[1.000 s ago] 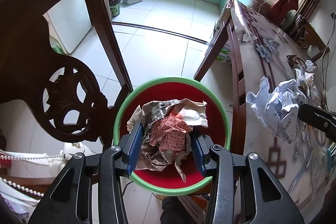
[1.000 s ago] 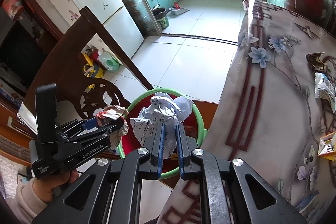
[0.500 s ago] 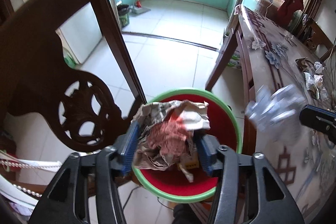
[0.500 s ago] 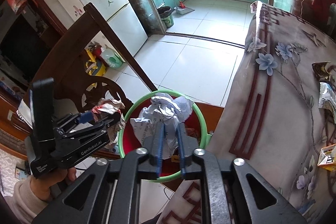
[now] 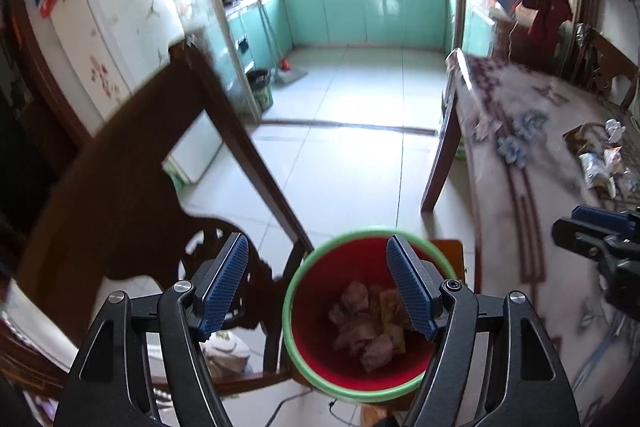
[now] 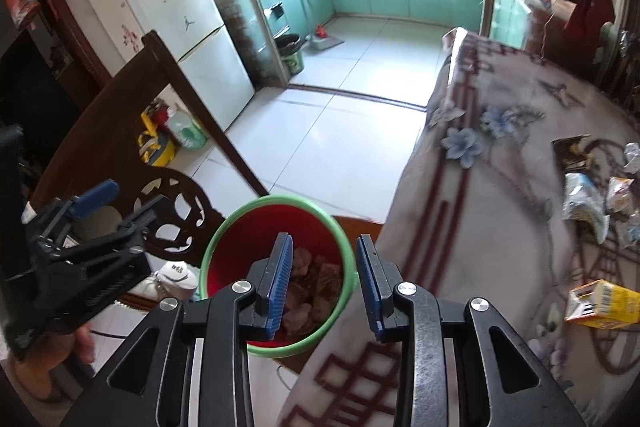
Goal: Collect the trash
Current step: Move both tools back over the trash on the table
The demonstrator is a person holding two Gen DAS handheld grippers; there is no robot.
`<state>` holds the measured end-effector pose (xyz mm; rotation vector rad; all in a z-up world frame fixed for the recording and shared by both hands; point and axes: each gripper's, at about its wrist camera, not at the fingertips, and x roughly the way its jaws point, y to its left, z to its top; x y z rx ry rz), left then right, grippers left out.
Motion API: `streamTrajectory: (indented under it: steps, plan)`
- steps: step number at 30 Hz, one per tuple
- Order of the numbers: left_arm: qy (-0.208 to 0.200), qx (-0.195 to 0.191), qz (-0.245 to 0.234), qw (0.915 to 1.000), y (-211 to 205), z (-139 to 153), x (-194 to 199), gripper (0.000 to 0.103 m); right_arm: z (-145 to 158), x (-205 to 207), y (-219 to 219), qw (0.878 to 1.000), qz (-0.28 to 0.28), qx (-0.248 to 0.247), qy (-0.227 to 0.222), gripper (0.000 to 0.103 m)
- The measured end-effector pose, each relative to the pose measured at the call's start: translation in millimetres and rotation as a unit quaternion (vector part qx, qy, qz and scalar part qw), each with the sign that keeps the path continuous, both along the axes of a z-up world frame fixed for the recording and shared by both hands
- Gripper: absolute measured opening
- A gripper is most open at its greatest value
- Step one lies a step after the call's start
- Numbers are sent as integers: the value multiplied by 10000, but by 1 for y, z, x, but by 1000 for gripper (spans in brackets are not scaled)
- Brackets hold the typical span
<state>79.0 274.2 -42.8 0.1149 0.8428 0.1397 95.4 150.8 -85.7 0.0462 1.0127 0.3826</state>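
A red bin with a green rim [image 5: 304, 275] [image 6: 224, 239] stands on the floor between a dark wooden chair and the table. Crumpled paper [image 5: 360, 327] [image 6: 308, 287] lies at its bottom. My left gripper [image 5: 318, 287] hangs above the bin, its jaws opening, nothing between them. My right gripper [image 6: 324, 281] is also over the bin at the table's edge, jaws opening and empty. Each gripper shows in the other's view, the right gripper [image 5: 600, 235] over the table, the left gripper [image 6: 92, 223] beside the chair. More wrappers [image 6: 588, 199] and a yellow carton [image 6: 600, 307] lie on the table.
The carved chair back [image 5: 132, 179] [image 6: 120, 115] stands close on the left of the bin. The table with a flowered cloth [image 6: 500, 187] [image 5: 520, 207] fills the right. A white fridge [image 6: 168, 27] and a tiled kitchen floor [image 5: 348, 131] lie beyond. A hand [image 6: 60, 351] grips the left tool.
Both grippers have let go of their crumpled paper wads, which now lie in the bin. Both jaws have spread, and both grippers have risen, the left more.
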Motion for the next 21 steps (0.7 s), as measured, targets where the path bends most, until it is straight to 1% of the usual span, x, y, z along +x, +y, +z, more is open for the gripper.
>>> streamTrajectory:
  steps: [5,11,14,16,21]
  plan:
    - [-296,-23,-189,9994,-17,26,-1,71,14,-5,-17,9997,-138,-19,-182,33]
    - [-484,-39,-387,9981,-40,42,-5,71,23,-14,-37,9992,-286,-6,-281,34]
    - [-502,-67,-478,9976,-52,46,-6,71,26,-18,-48,9989,-374,-27,-293,34]
    - [-488,-81,-527,9974,-61,46,-8,71,28,-20,-57,9984,-456,-125,-295,35]
    - [-374,-176,-660,9970,-84,42,-12,71,32,-26,-83,9972,-611,-314,-299,36]
